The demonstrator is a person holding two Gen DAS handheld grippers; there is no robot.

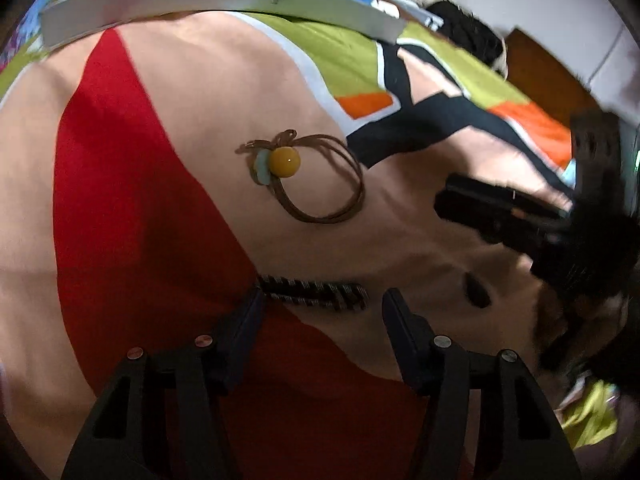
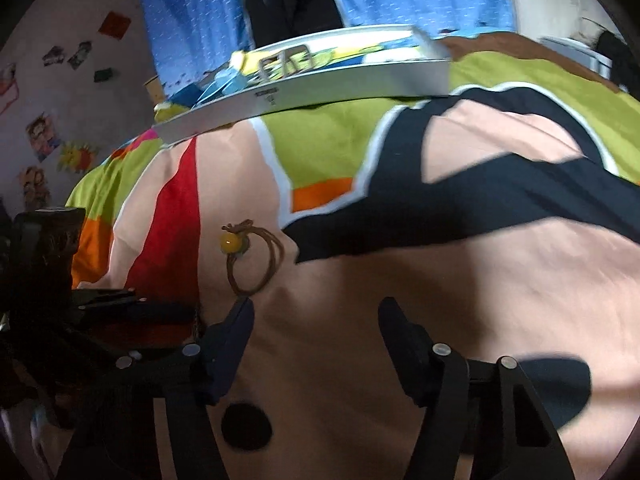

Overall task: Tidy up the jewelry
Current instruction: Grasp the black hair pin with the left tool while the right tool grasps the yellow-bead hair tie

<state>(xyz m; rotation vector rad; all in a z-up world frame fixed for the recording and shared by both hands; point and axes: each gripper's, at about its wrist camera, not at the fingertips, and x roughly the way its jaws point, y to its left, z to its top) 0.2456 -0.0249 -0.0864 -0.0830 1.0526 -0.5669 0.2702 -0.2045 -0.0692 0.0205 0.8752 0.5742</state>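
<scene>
Your left gripper (image 1: 322,312), jaws wide, frames one striped clip (image 1: 316,293); beyond it, one brown hair tie (image 1: 308,176). Right gripper (image 2: 316,328) jaws wide. White box (image 1: 200,0) label unreadable.

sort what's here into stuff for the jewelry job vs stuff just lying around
For the job:
cord bracelet with yellow bead
dark beaded strap
white tray

Just lying about:
patterned bedspread
wall stickers
blue curtain
</scene>
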